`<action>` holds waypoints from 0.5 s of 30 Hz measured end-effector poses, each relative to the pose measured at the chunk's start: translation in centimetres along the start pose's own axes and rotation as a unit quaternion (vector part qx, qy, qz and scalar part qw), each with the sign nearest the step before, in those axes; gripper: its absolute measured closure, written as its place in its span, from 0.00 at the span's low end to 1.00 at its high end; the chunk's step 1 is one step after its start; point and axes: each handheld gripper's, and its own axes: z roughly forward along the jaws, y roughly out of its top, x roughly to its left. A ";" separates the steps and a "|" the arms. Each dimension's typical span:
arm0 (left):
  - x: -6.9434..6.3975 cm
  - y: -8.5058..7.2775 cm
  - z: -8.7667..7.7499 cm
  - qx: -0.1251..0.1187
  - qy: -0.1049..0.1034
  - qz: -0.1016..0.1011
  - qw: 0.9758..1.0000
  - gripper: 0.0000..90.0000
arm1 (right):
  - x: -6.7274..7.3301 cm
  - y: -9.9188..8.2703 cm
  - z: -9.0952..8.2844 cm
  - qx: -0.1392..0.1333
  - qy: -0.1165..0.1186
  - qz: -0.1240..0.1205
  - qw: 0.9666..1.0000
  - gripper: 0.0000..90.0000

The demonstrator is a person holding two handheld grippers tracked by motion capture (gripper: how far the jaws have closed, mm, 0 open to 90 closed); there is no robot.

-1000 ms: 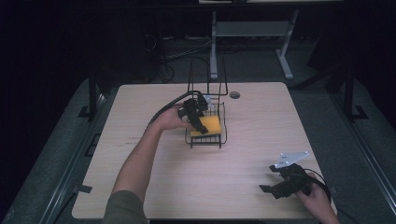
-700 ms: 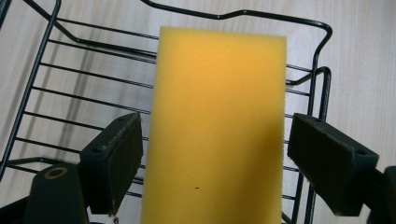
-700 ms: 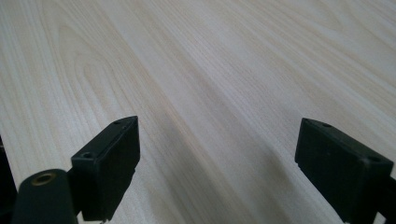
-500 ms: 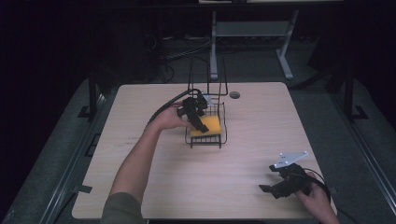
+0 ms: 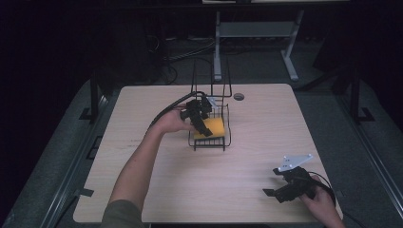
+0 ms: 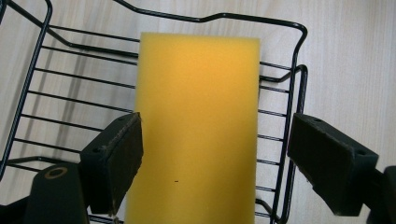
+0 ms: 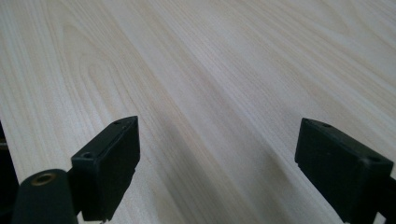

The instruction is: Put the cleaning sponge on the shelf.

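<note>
Left tool [image 5: 205, 124] angled down over sponge [image 5: 212, 127] (jaws apart)

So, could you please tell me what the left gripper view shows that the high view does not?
Left gripper view alone: the jaws stand open around the yellow sponge, one jaw at its edge, the other apart outside the wire. High view alone: the right gripper low over the table, far from the basket. Both: the sponge lying in the black wire basket under the left gripper.

The left forearm reaches forward, its left gripper [image 5: 202, 118] tilted downward with jaws spread wide. The right hand [image 5: 321, 204] holds the right gripper [image 5: 280, 185] low at the near right, jaws likewise parted.
</note>
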 end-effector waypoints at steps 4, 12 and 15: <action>-0.2 0.1 -0.1 0.000 0.001 0.003 1.000 0.20 | 0.1 0.0 -0.1 0.001 -0.002 0.001 1.000 0.15; -0.5 -0.2 -0.4 0.003 0.006 0.009 1.000 0.20 | 0.2 0.1 0.0 0.001 -0.001 -0.003 1.000 0.15; -0.7 -0.2 -0.4 0.005 0.006 0.010 1.000 0.20 | 0.2 0.2 0.1 0.003 -0.002 -0.005 1.000 0.15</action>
